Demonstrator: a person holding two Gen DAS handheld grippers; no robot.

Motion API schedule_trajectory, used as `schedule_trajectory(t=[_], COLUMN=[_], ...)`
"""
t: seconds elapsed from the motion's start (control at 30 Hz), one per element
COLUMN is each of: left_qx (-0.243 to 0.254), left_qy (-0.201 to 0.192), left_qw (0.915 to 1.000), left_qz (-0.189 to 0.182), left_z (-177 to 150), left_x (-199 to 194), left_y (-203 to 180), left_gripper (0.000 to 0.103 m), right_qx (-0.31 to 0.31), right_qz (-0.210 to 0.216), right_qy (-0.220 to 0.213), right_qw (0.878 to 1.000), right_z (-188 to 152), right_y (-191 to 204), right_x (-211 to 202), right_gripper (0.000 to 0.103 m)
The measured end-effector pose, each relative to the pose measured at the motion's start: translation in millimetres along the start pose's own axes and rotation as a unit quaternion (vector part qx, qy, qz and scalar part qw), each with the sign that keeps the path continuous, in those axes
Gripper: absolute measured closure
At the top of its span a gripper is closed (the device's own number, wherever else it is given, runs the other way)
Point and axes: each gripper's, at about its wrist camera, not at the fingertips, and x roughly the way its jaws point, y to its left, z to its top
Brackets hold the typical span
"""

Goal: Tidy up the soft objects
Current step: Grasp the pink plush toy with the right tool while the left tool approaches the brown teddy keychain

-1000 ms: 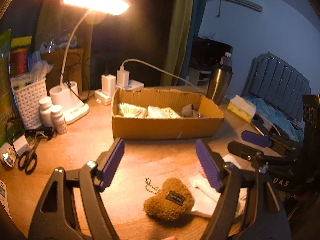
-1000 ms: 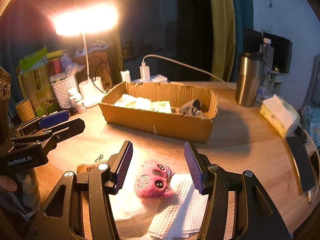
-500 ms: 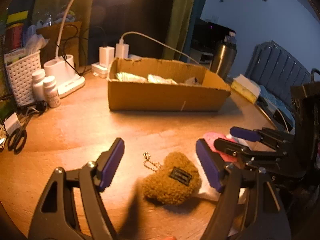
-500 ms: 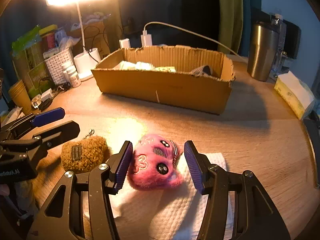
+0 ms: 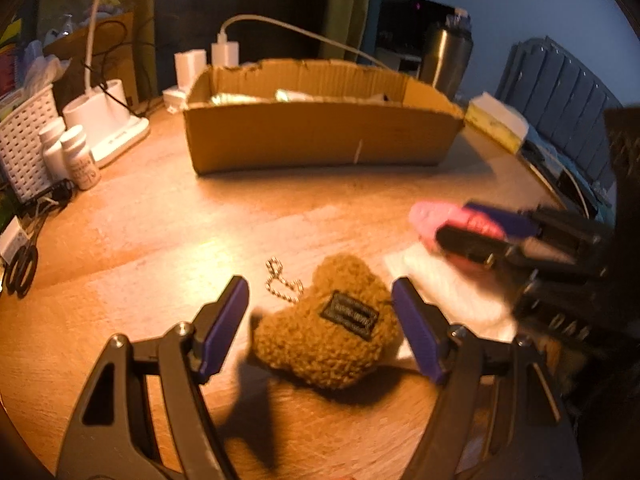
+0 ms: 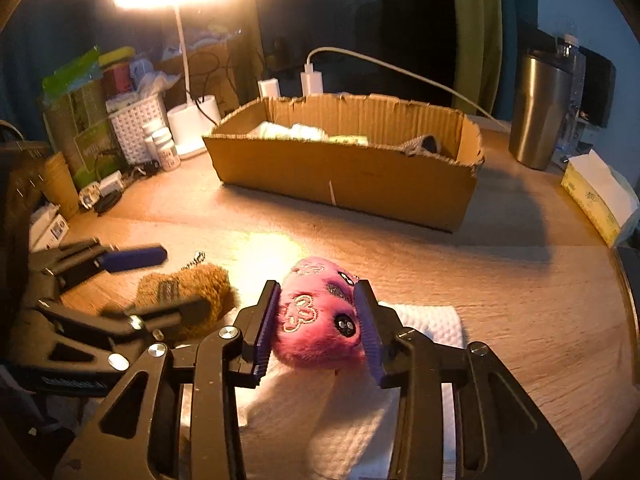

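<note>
Now, landmark: the cardboard box (image 6: 344, 168), open-topped, far side of the tabletop (image 6: 520, 280).
Right tongs (image 6: 318, 320): you have just been closing them; the purple pads now press both sides of the pink plush (image 6: 316, 312), clamped on it.
Pink plush: on the white paper towel (image 6: 424, 320), nearer you than the box.
Left tongs (image 5: 320, 320): apart, straddling the brown plush (image 5: 326, 336) without touching it, likely lined up for a second grasp.
Brown plush: flat on the tabletop, nearer you than the box, just beside the towel; its ball chain (image 5: 280, 282) trails boxward.
Open room: bare tabletop between both toys and the box's near wall.
Edges: my guess is you must lift over that wall; the box already holds soft items, with its right end looking least crowded.
</note>
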Motion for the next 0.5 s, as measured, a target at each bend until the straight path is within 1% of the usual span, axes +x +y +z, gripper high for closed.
schedule_trajectory(t=[0.1,0.27,0.3,0.33,0.37,0.43,0.5], left_qx=[0.006,0.013,0.016,0.018,0.021,0.024,0.029], left_qy=[0.017,0.013,0.012,0.013,0.015,0.019,0.019], left_qw=[0.9998,0.9998,0.9998,0.9997,0.9996,0.9994,0.9993], left_qz=[-0.002,-0.003,-0.007,-0.010,-0.015,-0.017,-0.017], left_z=[-3.0,-4.9,-5.5,-5.9,-6.3,-7.2,-7.2], left_x=[5.1,3.0,2.4,2.2,2.6,3.3,2.7], left_y=[-2.3,-4.0,-4.7,-5.7,-6.9,-8.7,-10.4], left_gripper=[0.028,0.030,0.040,0.043,0.044,0.049,0.051], right_qx=[0.004,0.007,0.008,0.009,0.010,0.010,0.010], right_qz=[0.005,0.011,0.014,0.016,0.018,0.018,0.016], right_qy=[-0.015,-0.035,-0.038,-0.043,-0.048,-0.055,-0.061], right_qw=[1.000,0.999,0.999,0.999,0.999,0.998,0.998], right_z=[2.6,7.3,8.0,8.8,10.2,12.2,13.4], right_y=[-2.7,-5.8,-6.1,-6.6,-7.1,-7.5,-8.3], right_x=[-8.2,-20.0,-22.2,-24.9,-28.0,-32.5,-36.5], right_gripper=[0.064,0.064,0.064,0.064,0.064,0.064,0.064])
